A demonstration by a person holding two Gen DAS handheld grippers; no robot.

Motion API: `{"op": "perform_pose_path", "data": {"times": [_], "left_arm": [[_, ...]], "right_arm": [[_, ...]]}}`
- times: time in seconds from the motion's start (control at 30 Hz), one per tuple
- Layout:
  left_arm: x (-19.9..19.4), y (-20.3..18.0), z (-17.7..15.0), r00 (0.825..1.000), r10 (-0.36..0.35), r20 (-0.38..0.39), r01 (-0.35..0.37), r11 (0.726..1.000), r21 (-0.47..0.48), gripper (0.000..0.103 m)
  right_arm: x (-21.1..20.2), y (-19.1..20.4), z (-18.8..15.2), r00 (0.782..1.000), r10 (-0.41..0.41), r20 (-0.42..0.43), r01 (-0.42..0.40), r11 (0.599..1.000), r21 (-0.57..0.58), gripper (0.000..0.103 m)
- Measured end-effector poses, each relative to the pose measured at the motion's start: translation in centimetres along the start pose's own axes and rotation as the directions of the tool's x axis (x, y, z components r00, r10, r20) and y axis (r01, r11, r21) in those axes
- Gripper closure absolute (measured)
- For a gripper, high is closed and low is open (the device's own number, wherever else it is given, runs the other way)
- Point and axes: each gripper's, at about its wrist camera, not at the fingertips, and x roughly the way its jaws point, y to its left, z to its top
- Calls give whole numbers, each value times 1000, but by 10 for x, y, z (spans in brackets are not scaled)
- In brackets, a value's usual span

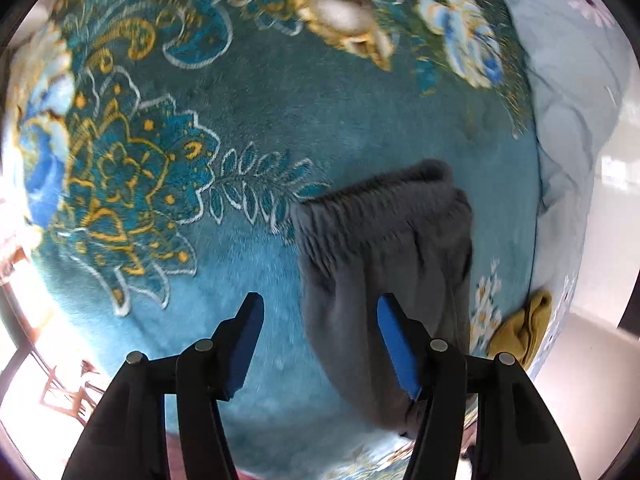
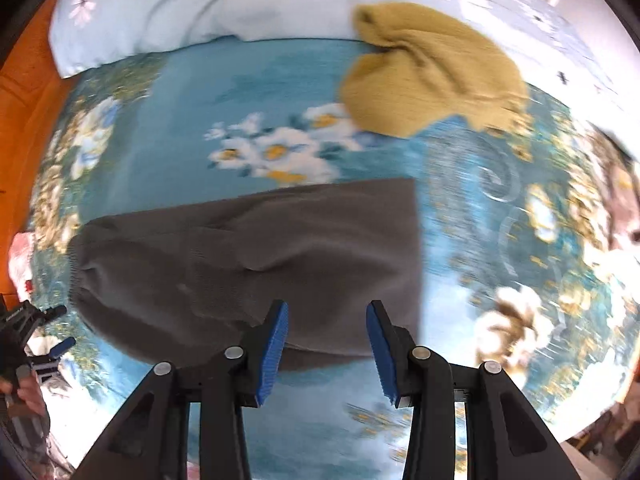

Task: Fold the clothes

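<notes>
A folded grey garment point(image 1: 380, 248) lies flat on a teal floral blanket point(image 1: 280, 120), its gathered waistband at the far end in the left wrist view. My left gripper point(image 1: 320, 300) hangs open above the garment's left edge. Its right blue pad is over the grey cloth and its left pad is over bare blanket. In the right wrist view the same grey garment point(image 2: 248, 256) stretches sideways. My right gripper point(image 2: 328, 306) stands open over its near edge, and no cloth is pinched between the pads. The left gripper point(image 2: 64, 326) shows small at the left rim, held in a hand.
A crumpled mustard-yellow garment point(image 2: 432, 72) lies beyond the grey one, by the blanket's edge, and shows again as a yellow heap point(image 1: 524, 328). A pale blue flowered quilt point(image 2: 200, 8) borders the blanket point(image 2: 240, 92). Orange wood point(image 2: 24, 100) runs along the left. Pale floor point(image 1: 600, 280) lies past the bed.
</notes>
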Motion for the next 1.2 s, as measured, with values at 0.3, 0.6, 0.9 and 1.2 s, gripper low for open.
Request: {"op": "perform_pose_path", "data": {"times": [0.3, 0.6, 0.9, 1.2], "left_arm": [[41, 8, 12, 994, -111, 11, 112, 989, -93, 42], [62, 3, 14, 980, -198, -3, 195, 969, -151, 44], [44, -16, -1, 980, -192, 44, 196, 972, -127, 70], [-25, -112, -54, 984, -112, 140, 64, 948, 312, 78]], "right_arm": [[-18, -20, -22, 996, -44, -80, 47, 998, 30, 59], [-33, -2, -18, 996, -70, -48, 68, 997, -49, 59], [-54, 4, -16, 999, -46, 14, 47, 995, -86, 59], [-57, -17, -24, 998, 39, 48, -37, 998, -47, 59]]}}
